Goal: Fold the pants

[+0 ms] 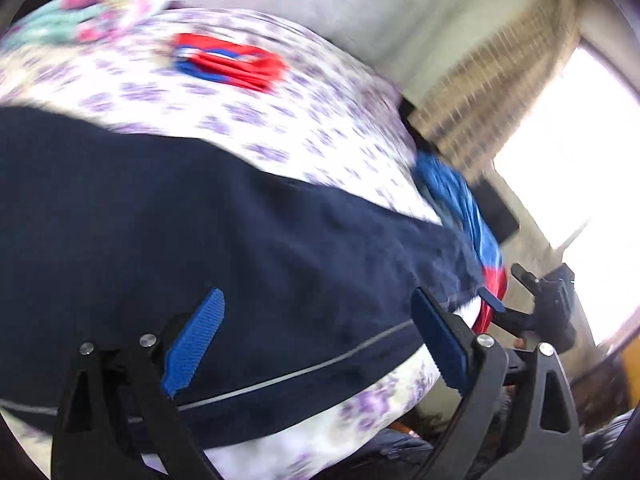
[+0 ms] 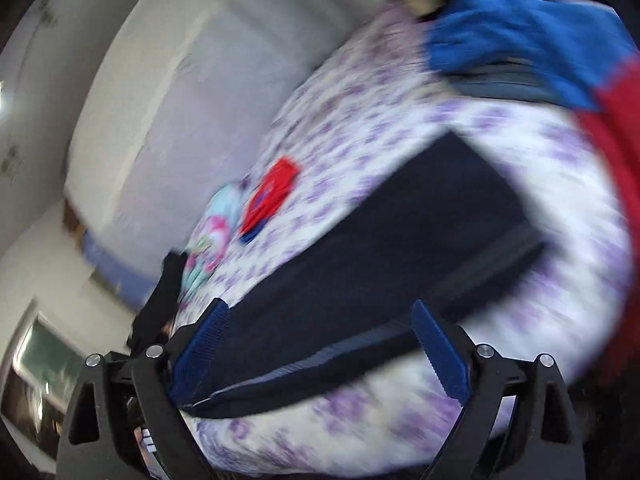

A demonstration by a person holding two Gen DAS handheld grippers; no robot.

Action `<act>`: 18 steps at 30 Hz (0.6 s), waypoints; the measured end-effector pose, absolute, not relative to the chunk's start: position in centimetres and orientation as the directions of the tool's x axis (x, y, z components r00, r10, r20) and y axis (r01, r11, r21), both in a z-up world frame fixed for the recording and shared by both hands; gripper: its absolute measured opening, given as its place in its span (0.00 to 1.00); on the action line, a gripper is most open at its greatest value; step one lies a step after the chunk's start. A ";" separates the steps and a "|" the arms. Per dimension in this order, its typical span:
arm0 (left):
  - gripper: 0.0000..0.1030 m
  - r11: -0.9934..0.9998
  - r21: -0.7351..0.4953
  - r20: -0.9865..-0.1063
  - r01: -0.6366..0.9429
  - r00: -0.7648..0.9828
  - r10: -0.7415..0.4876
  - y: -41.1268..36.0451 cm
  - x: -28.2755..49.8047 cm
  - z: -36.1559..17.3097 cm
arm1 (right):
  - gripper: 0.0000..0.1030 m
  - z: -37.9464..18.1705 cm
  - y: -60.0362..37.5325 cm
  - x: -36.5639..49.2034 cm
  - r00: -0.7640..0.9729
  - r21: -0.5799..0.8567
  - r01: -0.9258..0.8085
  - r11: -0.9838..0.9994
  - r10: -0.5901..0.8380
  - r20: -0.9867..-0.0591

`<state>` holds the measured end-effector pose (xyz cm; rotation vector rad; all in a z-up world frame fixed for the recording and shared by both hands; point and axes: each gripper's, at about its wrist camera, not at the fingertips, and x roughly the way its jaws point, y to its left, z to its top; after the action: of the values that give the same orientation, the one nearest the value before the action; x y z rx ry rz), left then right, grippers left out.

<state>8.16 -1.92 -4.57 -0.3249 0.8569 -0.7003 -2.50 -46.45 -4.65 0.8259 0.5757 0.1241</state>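
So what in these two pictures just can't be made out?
- Navy pants: left wrist view cuts them off at the left edge, so how far they are folded is unclear.
- Blue and red garment: right wrist view, blurred and cut off at the right edge; its type is unclear.
- Small red item on the bedsheet: too blurred to identify.
- Both hand-held grippers, left hand-held gripper and right hand-held gripper: open, but contact with the cloth is unclear.
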 end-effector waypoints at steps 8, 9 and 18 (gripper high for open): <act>0.89 0.800 -0.383 -0.650 0.461 0.482 -0.588 -9.6 7.2 -4.6 | 0.90 -11.1 -49.8 -1.7 0.874 0.875 0.186 0.448 0.331 -0.355; 0.89 0.808 -0.370 -0.652 0.460 0.490 -0.578 -9.9 7.7 -4.7 | 0.90 -11.4 -50.0 -1.4 0.883 0.881 0.181 0.438 0.322 -0.341; 0.74 0.846 -0.313 -0.682 0.431 0.518 -0.516 -10.4 8.3 -7.3 | 0.26 -12.4 -51.8 -2.0 0.923 0.883 0.181 0.433 0.234 -0.304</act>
<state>8.30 -10.43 -7.31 -0.1091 0.8545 -0.5698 -1.98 -51.76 -12.43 1.1319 0.4145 0.0346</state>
